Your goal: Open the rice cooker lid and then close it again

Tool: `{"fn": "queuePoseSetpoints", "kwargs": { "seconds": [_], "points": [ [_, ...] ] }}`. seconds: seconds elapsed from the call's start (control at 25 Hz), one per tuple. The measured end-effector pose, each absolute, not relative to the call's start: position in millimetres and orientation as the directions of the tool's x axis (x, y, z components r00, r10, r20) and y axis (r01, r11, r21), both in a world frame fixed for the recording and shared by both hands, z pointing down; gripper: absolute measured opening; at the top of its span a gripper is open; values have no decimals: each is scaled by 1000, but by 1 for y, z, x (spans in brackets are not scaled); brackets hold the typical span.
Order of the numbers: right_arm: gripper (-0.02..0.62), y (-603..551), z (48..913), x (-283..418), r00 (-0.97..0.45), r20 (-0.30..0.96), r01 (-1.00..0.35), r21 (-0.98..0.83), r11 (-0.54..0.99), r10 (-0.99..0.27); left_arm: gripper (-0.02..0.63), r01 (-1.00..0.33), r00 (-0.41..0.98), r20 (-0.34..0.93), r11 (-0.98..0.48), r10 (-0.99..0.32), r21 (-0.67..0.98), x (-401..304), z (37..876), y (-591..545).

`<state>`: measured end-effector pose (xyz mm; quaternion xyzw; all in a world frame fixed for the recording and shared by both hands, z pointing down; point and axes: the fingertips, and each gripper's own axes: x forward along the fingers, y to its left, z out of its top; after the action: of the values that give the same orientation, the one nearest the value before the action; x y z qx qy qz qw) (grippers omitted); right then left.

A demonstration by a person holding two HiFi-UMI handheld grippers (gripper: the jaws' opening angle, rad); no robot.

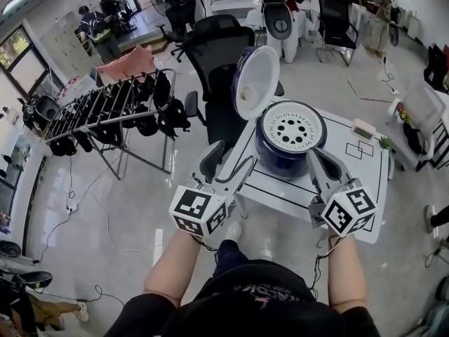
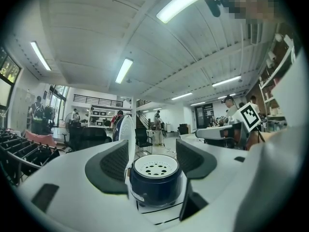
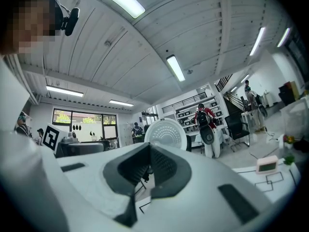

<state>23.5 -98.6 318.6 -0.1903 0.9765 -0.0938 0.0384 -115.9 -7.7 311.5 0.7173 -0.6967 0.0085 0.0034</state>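
Observation:
The dark blue rice cooker (image 1: 289, 142) stands on the white table (image 1: 365, 188), its white perforated inner plate showing on top. Its lid (image 1: 254, 81) is open and stands upright at the back left. My left gripper (image 1: 228, 166) is open at the table's near left edge, short of the cooker. In the left gripper view the cooker (image 2: 155, 180) and the lid (image 2: 127, 132) show beyond the spread jaws of that gripper (image 2: 152, 161), untouched. My right gripper (image 1: 321, 161) is shut on nothing just in front of the cooker. The right gripper view has its closed gripper (image 3: 148, 166) below the raised lid (image 3: 166, 133).
A small white device (image 1: 363, 128) and drawn black squares (image 1: 359, 148) lie on the table's right side. A black office chair (image 1: 221, 55) stands behind the table. A drying rack (image 1: 105, 107) with dark items is at the left. People stand far back.

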Motion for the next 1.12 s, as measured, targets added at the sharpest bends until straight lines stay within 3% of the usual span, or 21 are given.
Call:
{"fn": "queuePoseSetpoints", "kwargs": {
  "seconds": [1.12],
  "points": [
    [2,-206,302,-65,-861,-39,-494,-171,852,-507,291,-998,34,-63,-37,-997,47,-269,283,-131]
  ]
}}
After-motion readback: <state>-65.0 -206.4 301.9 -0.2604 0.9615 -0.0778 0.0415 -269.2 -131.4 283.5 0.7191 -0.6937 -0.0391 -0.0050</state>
